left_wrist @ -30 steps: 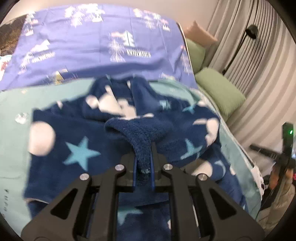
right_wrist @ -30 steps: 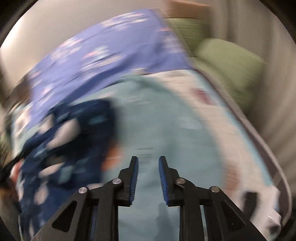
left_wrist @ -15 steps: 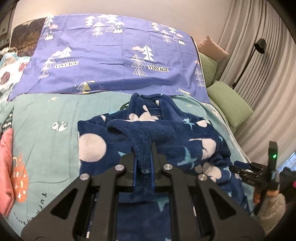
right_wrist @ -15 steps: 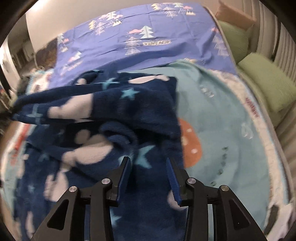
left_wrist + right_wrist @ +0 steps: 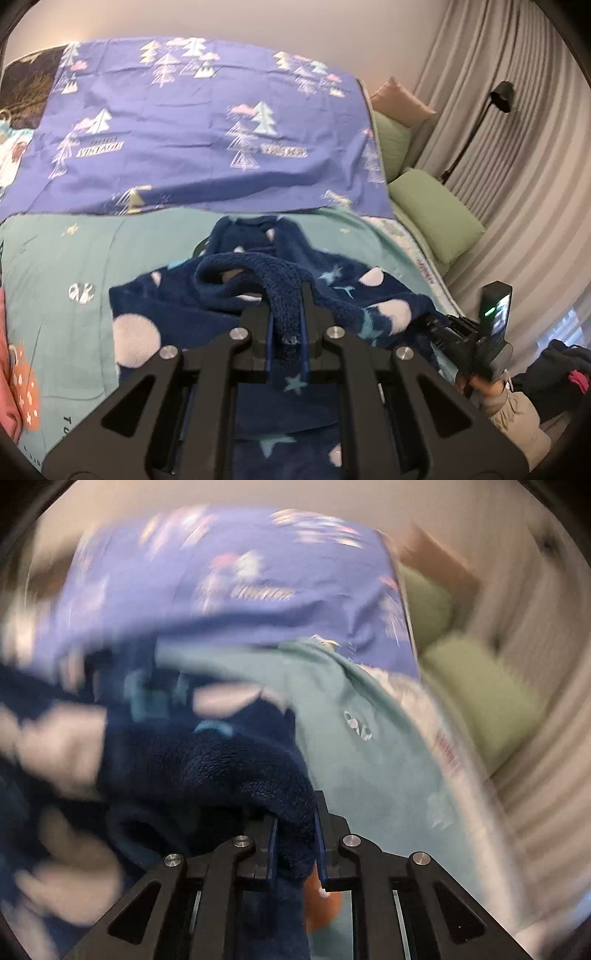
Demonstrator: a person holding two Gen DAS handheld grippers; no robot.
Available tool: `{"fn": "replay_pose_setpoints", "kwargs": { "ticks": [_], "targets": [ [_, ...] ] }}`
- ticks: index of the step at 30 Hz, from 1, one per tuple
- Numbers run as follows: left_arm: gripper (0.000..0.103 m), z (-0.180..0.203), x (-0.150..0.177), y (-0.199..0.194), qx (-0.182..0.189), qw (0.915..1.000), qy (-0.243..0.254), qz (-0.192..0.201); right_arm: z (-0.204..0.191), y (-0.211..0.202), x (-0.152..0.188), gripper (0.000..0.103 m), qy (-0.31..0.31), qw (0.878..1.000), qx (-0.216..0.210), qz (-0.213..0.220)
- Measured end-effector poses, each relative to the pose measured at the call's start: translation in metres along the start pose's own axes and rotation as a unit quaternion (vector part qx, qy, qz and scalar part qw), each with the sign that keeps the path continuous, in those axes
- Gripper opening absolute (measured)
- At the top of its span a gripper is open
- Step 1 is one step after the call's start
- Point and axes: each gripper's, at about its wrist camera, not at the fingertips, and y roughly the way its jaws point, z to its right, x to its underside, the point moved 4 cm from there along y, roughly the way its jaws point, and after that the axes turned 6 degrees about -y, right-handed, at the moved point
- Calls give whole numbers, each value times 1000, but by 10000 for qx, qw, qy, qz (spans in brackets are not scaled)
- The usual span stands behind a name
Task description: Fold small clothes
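The right gripper (image 5: 294,843), open wide half a second earlier, had closed on the fleece garment (image 5: 207,314) already pinched by the left gripper (image 5: 285,328), readying both for a fold.

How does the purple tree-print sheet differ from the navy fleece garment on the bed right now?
The purple tree-print sheet lies spread flat; the navy fleece garment is bunched. The sheet looks thin, printed with trees and lettering; the garment is fuzzy, with stars and pale dots. No gripper touches the sheet, while the left gripper and right gripper each pinch the garment. Both rest on the bed.
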Motion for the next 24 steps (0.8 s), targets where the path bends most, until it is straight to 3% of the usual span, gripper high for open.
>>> {"fn": "replay_pose_setpoints", "kwargs": {
  "ticks": [3, 6, 9, 11, 14, 19, 22, 23, 24],
  "targets": [
    [12, 7, 2, -9, 234, 9997, 39, -6, 33, -21, 0, 14, 608, 9952, -759, 53],
    [12, 9, 17, -16, 284, 9994, 196, -72, 42, -30, 11, 14, 654, 9921, -1065, -119],
    [13, -1, 45, -16, 191, 9991, 270, -277, 40, -26, 30, 22, 472, 9941, -907, -374],
    [13, -13, 63, -12, -40, 9987, 317, -407, 35, -27, 44, 22, 290, 9966, -614, -474],
    [13, -46, 88, 3, -350, 9967, 88, -731, 31, -30, 62, 22, 160, 9963, -561, -634],
    [16, -70, 107, 13, -263, 9939, -327, -1021, 14, -49, 60, 22, -233, 9971, -579, -443],
    [37, -69, 109, 13, -252, 9931, -446, -1054, -4, -55, 51, 23, -439, 9957, -747, -339],
    [53, -70, 108, 13, -259, 9927, -512, -1060, -10, -55, 48, 24, -459, 9951, -817, -321],
    [60, -74, 106, 13, -254, 9922, -637, -1042, -15, -54, 45, 24, -462, 9945, -886, -316]
  ]
}}
